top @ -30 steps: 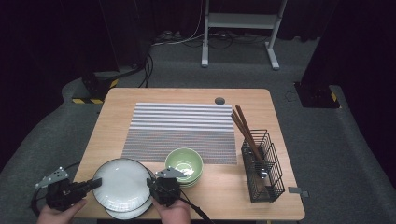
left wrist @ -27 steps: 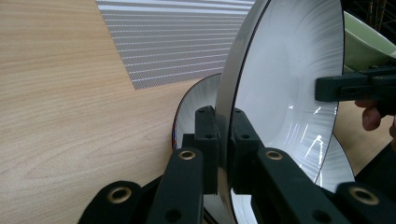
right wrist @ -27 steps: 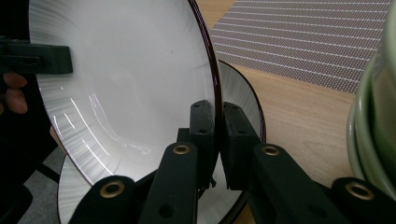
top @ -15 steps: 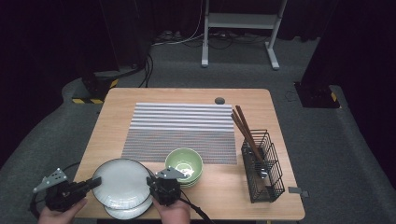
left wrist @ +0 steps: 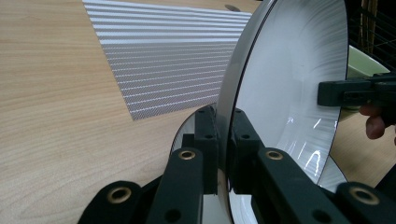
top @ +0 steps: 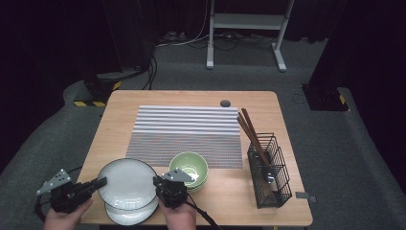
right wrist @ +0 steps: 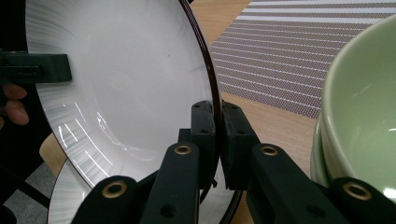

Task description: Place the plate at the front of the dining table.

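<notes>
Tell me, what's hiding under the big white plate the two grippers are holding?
Another white plate lies beneath the held top plate, its rim peeking out at the near edge. Most of it is covered, so anything under it stays hidden.

Counting two white plates (top: 127,184), one held up by its rim and one (top: 130,212) right under it. Two stacked green bowls (top: 189,167) just right of the right gripper (top: 159,184), plus one striped mat (top: 186,135) and one wire basket (top: 270,172) of chopsticks (top: 249,129), too bunched to count.

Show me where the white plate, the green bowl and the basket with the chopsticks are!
white plate (top: 125,182), high view, on its bare middle.
green bowl (top: 189,165), high view, on its inside.
basket (top: 280,184), high view, on its wire side wall.
</notes>
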### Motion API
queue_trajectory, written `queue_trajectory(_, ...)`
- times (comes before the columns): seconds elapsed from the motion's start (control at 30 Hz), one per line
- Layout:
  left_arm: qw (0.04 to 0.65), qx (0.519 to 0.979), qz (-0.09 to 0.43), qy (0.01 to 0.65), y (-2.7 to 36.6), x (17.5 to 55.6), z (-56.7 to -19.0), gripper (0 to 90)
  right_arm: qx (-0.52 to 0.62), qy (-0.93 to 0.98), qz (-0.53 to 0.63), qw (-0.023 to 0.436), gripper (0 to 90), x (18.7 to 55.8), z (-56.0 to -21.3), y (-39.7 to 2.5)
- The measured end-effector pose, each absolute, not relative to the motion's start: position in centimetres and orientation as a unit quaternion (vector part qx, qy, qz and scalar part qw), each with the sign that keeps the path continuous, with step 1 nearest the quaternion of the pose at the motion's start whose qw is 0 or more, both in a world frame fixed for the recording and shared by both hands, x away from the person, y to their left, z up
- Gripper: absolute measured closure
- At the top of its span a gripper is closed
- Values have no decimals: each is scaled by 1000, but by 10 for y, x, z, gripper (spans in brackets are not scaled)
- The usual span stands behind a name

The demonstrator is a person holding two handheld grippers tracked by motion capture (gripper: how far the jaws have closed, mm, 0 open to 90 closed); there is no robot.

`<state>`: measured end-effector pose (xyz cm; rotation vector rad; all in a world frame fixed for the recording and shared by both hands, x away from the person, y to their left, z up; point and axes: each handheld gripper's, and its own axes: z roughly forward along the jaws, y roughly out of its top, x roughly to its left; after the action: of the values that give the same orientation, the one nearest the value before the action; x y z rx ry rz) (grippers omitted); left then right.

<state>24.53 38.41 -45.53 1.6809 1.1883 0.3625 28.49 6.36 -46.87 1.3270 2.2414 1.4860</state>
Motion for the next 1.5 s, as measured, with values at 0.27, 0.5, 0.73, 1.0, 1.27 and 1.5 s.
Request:
queue_trajectory(0.27,508,694,142,490,388,248,-453,843,440,744,497,76,849,285,-464,65)
queue_trajectory(0.5,513,693,134,488,392,251,-450,844,437,744,499,78,851,286,-457,67)
queue_trajectory(0.73,518,691,137,486,395,253,-442,844,433,744,502,79,850,288,-450,68)
queue_trajectory(1.0,529,687,142,477,393,255,-428,845,427,742,509,86,850,291,-433,66)
queue_trajectory(1.27,542,682,155,467,384,263,-411,844,419,741,516,99,851,297,-414,58)
queue_trajectory(1.5,555,676,163,457,374,273,-398,844,412,739,521,115,851,305,-396,47)
